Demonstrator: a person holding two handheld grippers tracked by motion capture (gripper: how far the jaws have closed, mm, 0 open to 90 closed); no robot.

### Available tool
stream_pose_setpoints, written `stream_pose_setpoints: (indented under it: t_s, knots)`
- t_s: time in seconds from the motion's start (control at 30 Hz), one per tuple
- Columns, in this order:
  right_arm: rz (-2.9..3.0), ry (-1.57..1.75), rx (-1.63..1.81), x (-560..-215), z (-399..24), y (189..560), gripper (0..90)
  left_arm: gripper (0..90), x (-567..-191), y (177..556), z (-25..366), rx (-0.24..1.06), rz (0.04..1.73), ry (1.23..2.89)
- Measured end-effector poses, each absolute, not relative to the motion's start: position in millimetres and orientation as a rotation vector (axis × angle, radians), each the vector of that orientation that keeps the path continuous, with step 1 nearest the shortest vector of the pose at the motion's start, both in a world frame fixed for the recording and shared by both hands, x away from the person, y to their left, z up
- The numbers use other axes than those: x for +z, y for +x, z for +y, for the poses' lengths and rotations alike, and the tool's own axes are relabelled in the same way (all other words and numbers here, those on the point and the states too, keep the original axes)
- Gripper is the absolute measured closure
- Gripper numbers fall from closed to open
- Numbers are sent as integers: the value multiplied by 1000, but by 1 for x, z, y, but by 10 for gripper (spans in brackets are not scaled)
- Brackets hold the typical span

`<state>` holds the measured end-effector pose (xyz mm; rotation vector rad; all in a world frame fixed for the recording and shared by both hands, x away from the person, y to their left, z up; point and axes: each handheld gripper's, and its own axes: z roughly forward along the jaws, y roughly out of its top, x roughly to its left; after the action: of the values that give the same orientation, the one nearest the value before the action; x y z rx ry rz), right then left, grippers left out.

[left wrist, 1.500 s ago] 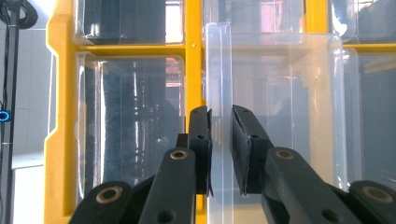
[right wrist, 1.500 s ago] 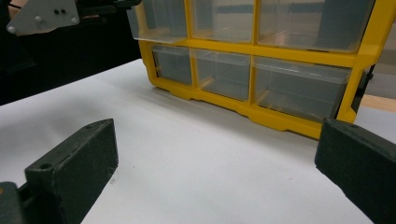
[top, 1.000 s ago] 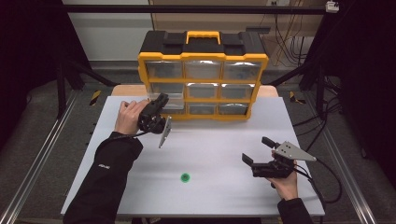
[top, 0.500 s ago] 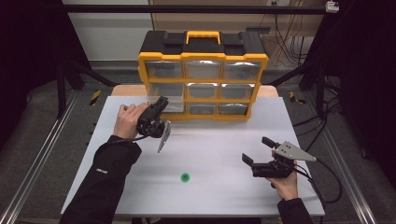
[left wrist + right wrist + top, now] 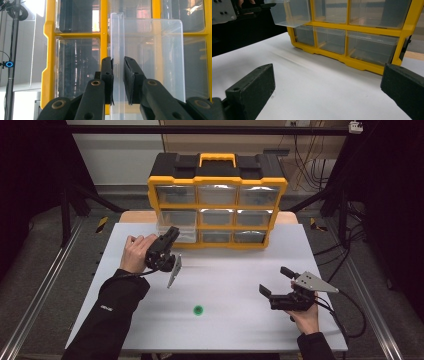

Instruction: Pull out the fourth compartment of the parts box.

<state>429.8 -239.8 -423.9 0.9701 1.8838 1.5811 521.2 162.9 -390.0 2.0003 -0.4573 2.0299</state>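
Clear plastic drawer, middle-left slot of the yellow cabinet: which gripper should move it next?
Left. The left gripper is already shut on the clear plastic drawer's front handle. The right gripper rests open on the white table, far away.

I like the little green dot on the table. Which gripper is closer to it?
Right. The right gripper rests just beside the green dot; the left gripper is farther back, at the clear drawer.

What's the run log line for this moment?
left gripper: shut on drawer handle | drawer: partly out | right gripper: open, idle
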Motion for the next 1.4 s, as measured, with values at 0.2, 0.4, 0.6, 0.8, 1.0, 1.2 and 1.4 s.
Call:
stream_pose_setpoints:
  t_s: [0.2,0.4,0.6,0.8,1.0,1.2,1.4]
  knots:
    - [1884,973,1582,-424,-240,430,1,780,-390,517,164,2025,-462,2000]
    - [1882,974,1584,-424,-240,429,1,780,-390,513,164,2016,-466,1996]
    - [1881,977,1583,-423,-240,429,1,780,-391,510,165,2017,-469,1991]
    - [1882,975,1584,-424,-240,429,1,779,-392,508,166,2013,-472,1992]
    - [1884,976,1586,-424,-239,429,0,777,-391,507,165,2003,-469,1999]
    - [1885,977,1585,-423,-240,429,0,758,-385,505,165,1937,-424,2031]
    - [1884,981,1588,-423,-240,429,1,631,-378,502,162,1758,-263,2058]
